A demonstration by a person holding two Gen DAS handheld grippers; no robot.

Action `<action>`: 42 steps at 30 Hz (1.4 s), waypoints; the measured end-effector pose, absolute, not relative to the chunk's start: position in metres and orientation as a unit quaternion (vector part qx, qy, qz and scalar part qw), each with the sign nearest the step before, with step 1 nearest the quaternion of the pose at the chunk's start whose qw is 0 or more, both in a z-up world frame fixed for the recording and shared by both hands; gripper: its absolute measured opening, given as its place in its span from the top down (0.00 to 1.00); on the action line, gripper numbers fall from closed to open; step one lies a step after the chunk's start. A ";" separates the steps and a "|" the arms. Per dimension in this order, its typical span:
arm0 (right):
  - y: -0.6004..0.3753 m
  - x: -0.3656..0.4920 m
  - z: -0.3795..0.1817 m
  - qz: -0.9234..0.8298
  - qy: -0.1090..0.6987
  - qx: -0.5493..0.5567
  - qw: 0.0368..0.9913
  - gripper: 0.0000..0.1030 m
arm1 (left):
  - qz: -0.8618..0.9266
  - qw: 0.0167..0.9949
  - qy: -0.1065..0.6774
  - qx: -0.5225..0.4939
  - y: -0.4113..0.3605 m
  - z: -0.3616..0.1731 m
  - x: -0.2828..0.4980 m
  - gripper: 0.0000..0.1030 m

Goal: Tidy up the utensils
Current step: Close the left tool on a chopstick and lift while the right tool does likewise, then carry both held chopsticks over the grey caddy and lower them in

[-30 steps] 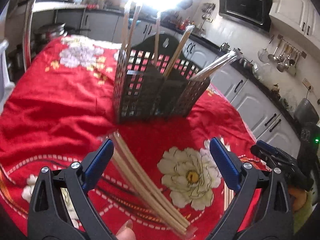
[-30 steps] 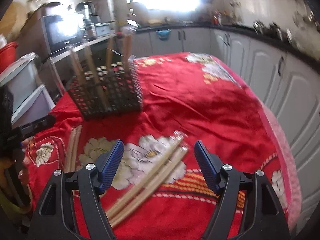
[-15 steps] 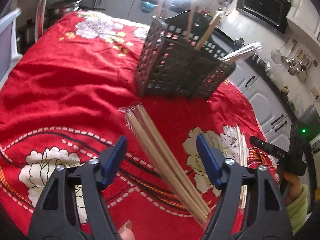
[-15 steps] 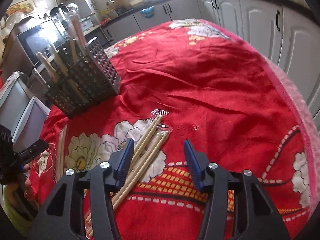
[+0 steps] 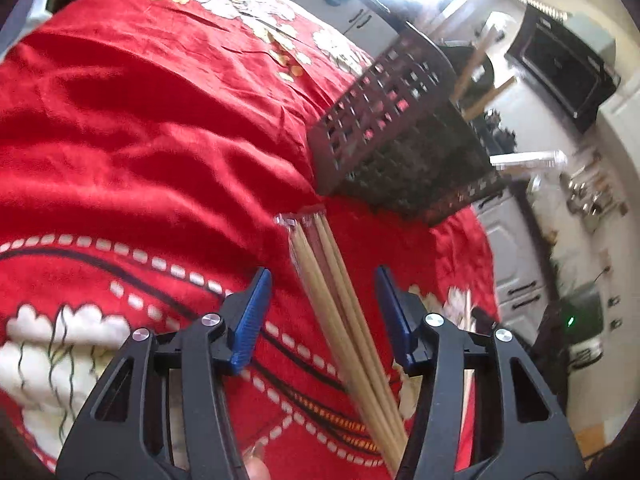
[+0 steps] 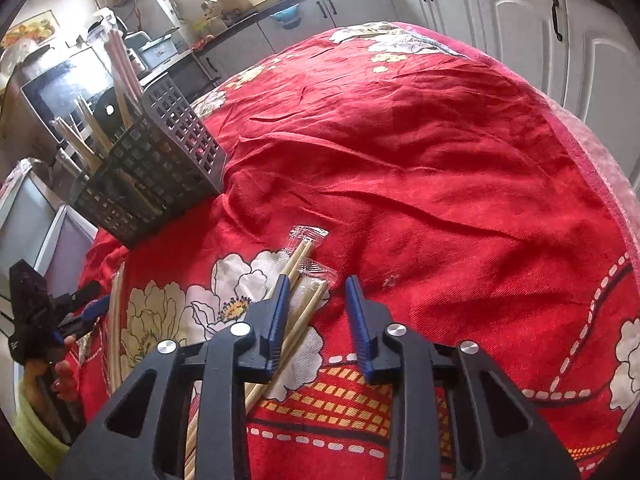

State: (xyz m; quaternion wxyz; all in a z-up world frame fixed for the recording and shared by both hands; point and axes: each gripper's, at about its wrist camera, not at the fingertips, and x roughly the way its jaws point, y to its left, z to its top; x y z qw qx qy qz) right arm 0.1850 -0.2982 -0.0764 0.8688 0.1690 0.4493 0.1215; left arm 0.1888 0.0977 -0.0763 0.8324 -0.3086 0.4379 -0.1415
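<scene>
Left gripper (image 5: 322, 300) half open, jaws just closing around wrapped pale wooden chopsticks (image 5: 340, 312) at lower centre, pads not touching. Right gripper (image 6: 316, 300) narrower, closing astride another wrapped bundle (image 6: 298, 280), unclamped. Dark perforated utensil basket (image 6: 160, 168) upper left.

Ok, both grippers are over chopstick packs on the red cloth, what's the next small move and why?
Probably finish closing: the left gripper straddles its wrapped chopsticks with gaps either side. The right gripper, also just closing, has its chopstick pack beside one finger, not yet squeezed.
</scene>
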 end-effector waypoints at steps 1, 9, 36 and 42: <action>-0.298 0.186 -0.077 0.122 0.449 0.171 0.868 0.77 | -0.143 0.828 0.436 -0.320 0.100 -0.078 0.191 0.58; -0.300 0.191 -0.077 0.128 0.449 0.181 0.866 0.83 | -0.149 0.813 0.420 -0.376 0.117 -0.086 0.202 0.76; -0.289 0.164 -0.006 0.172 0.363 0.171 0.900 0.93 | -0.159 0.862 0.364 -0.314 0.111 -0.025 0.182 0.99; -0.264 0.157 0.022 0.207 0.336 0.140 0.908 0.94 | -0.171 0.886 0.330 -0.276 0.101 0.006 0.172 0.99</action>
